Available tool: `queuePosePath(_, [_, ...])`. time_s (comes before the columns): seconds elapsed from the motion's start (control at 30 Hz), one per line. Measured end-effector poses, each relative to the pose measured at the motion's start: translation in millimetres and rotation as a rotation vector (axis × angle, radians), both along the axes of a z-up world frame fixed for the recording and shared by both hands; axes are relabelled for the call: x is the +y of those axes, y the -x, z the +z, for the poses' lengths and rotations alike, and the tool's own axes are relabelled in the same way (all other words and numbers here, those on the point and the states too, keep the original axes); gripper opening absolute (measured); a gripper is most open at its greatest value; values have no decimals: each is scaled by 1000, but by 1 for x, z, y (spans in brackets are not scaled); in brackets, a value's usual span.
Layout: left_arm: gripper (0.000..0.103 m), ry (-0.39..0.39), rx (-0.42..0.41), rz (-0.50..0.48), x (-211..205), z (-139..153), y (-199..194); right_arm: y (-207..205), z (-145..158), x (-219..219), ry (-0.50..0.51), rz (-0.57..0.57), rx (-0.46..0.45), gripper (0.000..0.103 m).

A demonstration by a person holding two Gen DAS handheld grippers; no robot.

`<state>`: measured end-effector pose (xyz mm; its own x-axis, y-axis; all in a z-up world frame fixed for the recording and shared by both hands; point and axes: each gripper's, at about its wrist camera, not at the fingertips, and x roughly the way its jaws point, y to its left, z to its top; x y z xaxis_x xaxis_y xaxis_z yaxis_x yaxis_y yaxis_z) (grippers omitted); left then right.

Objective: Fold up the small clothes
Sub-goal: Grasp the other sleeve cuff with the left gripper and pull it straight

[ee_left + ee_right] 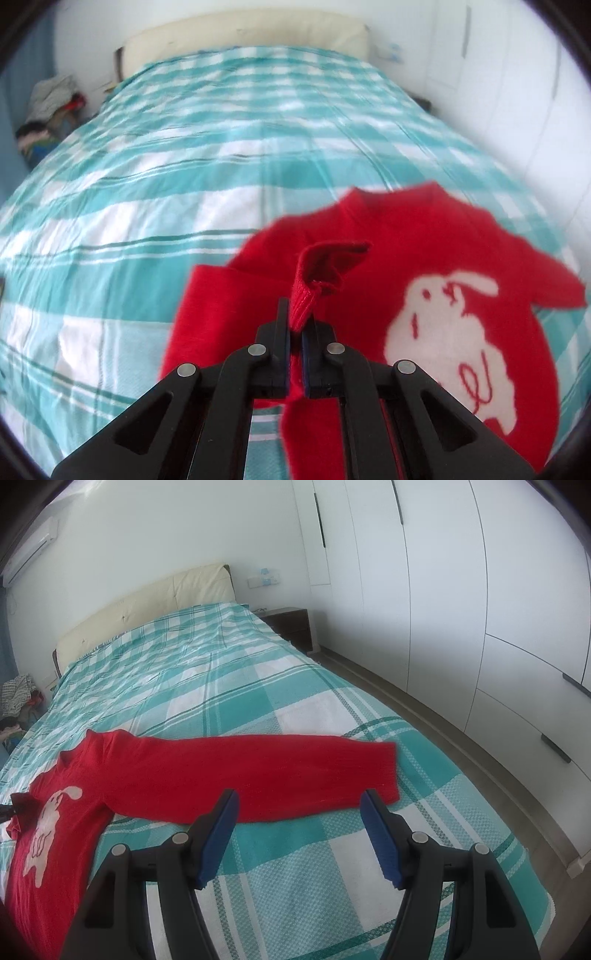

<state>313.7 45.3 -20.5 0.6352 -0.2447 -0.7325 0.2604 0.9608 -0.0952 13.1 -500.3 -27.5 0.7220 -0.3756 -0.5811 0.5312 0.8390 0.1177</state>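
A small red sweater (436, 258) with a white rabbit print (443, 343) lies on the teal checked bedspread (184, 166). My left gripper (295, 325) is shut on the ribbed cuff (314, 273) of one sleeve, held above the sweater's body. In the right wrist view the sweater (66, 812) lies at the left with its other sleeve (258, 771) stretched flat to the right. My right gripper (299, 805) is open and empty, hovering just before that sleeve. The left gripper's tip (11, 806) shows at the far left edge.
A cream headboard (147, 605) stands at the far end of the bed. A pile of clothes (51, 110) lies beside the bed at the left. White wardrobes (461, 590) and a dark nightstand (291, 624) stand to the right across a strip of floor.
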Motion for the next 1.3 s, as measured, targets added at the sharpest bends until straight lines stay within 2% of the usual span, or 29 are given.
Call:
queuePosePath(0.1, [3, 126, 4, 292, 96, 21, -1, 2, 4, 2, 10, 5, -16, 67])
queuePosePath(0.17, [3, 177, 29, 483, 158, 19, 2, 2, 5, 3, 14, 11, -20, 67])
queuePosePath(0.23, [3, 227, 63, 634, 211, 6, 13, 1, 5, 5, 17, 21, -20, 67])
queuePosePath(0.3, [3, 231, 93, 744, 246, -12, 26, -1, 5, 8, 28, 30, -14, 67])
queuePosePath(0.4, [2, 172, 120, 829, 268, -37, 37, -4, 4, 14, 51, 44, 0, 67])
queuePosePath(0.57, [2, 164, 175, 895, 284, -69, 52, -11, -2, 21, 81, 60, 37, 67])
queuePosePath(0.67, [2, 139, 224, 901, 284, -89, 56, -13, -4, 26, 98, 72, 51, 67])
queuePosePath(0.73, [2, 132, 225, 894, 285, -97, 56, -15, -7, 27, 96, 83, 59, 67])
queuePosePath(0.83, [2, 141, 216, 893, 287, -101, 57, -17, -10, 28, 95, 92, 73, 67])
queuePosePath(1.03, [4, 210, 198, 892, 295, -108, 64, -16, -11, 24, 78, 76, 67, 67])
queuePosePath(1.27, [8, 193, 170, 877, 291, -106, 66, -13, -11, 15, 44, 49, 59, 67])
queuePosePath(1.3, [13, 187, 167, 874, 289, -104, 67, -12, -11, 15, 44, 46, 59, 67])
